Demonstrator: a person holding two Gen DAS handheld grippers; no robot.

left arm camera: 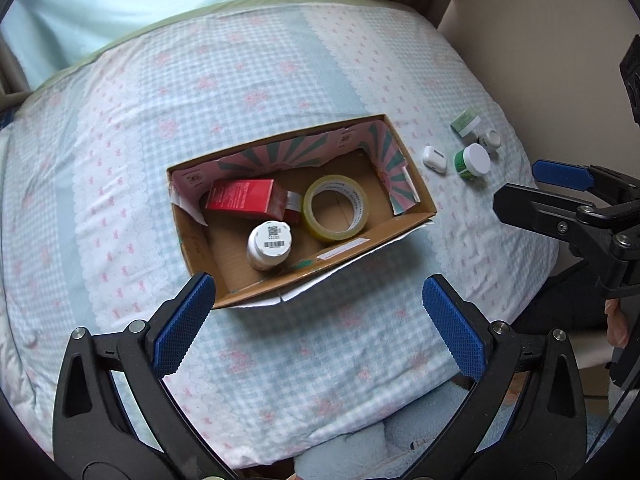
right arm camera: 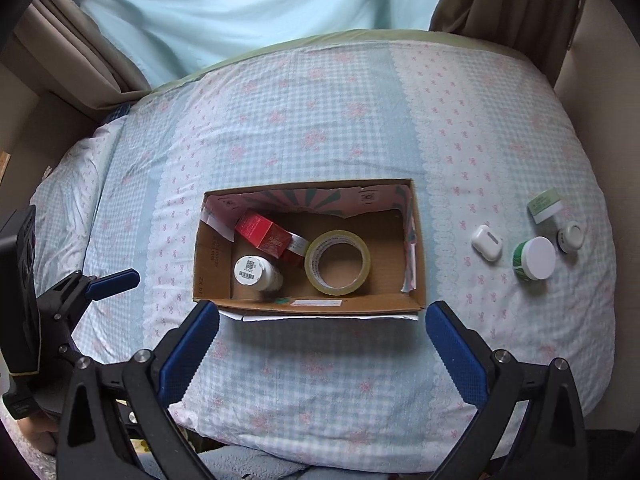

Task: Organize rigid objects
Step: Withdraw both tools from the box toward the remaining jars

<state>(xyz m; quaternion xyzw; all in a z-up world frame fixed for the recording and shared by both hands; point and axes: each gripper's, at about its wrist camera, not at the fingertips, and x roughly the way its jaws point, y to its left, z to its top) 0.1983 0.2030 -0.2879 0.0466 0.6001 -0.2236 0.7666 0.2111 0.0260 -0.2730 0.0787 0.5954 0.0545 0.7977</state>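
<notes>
While both hand-held grippers, left (left arm camera: 318,322) and right (right arm camera: 322,338), hang spread apart and empty, the open brown cardboard box (right arm camera: 418,248) mid-frame holds sorted items; the white earbud case (right arm camera: 487,242) waits right on the bed (right arm camera: 320,120)

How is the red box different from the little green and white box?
The red box lies inside the cardboard box, leaning among other things; the little green and white box sits out on the bedspread. The red box looks bigger. Their colours differ. Both are closed rectangular cartons.
</notes>
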